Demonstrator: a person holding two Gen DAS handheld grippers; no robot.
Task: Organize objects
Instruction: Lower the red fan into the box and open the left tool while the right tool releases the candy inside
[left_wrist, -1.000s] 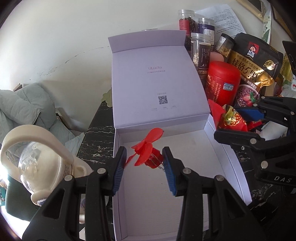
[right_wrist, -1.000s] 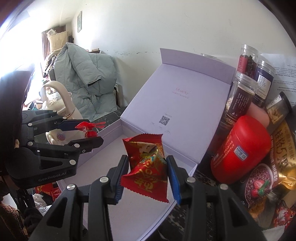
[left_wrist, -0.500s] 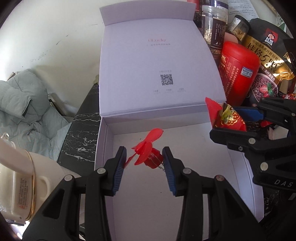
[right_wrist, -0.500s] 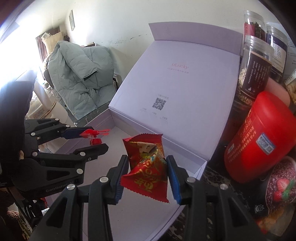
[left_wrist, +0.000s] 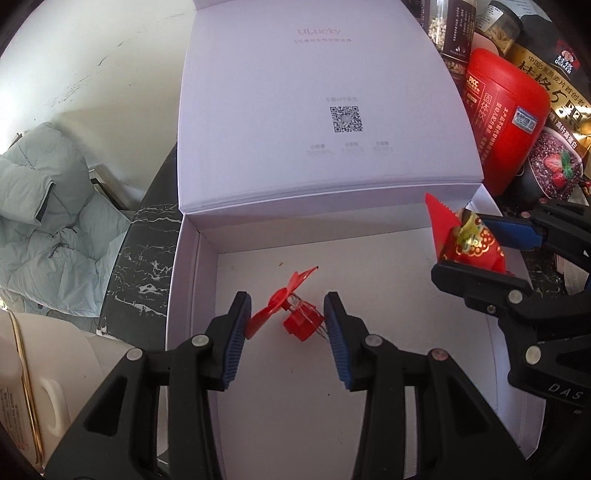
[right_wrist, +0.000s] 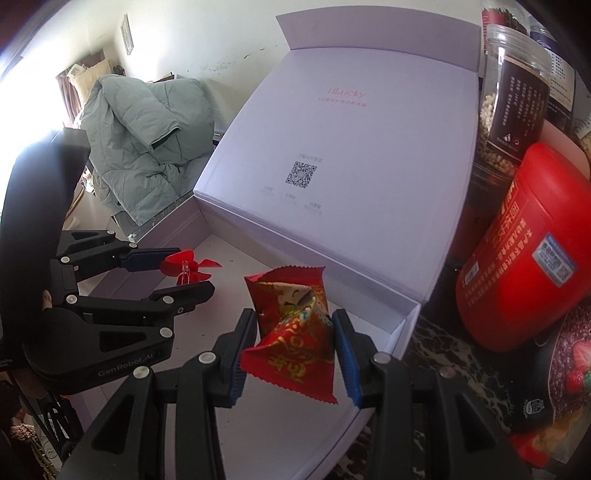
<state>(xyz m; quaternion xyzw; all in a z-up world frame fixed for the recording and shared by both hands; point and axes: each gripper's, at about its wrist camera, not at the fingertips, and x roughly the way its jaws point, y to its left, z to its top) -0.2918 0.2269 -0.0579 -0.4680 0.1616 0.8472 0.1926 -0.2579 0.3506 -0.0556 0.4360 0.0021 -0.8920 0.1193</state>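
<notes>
Both grippers have come down toward the open white box (left_wrist: 192, 280) since the earlier frame, so its floor now fills more of each view and the cream kettle (left_wrist: 33, 380) has slid to the left edge. I have the left gripper (left_wrist: 287, 325) clamped on the small red fan (left_wrist: 284, 314), one pad against a blade and the other against the red motor body with its thin bare wires, hanging over the box floor near the left wall. My right gripper (right_wrist: 293, 343) is clamped on the red snack packet (right_wrist: 291, 332), held over the box's right front corner, close to the side wall. My first worry is the fan: the grip falls partly on a flexible blade, so I judge it could twist or spring out when I let go, and the wires could catch on the ribbed pad and drag it back up. The packet is puffy and slick; a release this near the wall could let it tip over the rim onto the dark marbled surface (left_wrist: 147, 236), beside the red canister (right_wrist: 524, 258). The two grippers are near each other over the box, so lowering both at once risks a knock between them. The raised lid (left_wrist: 325, 92) stands just behind, and a forward push could strike it.
</notes>
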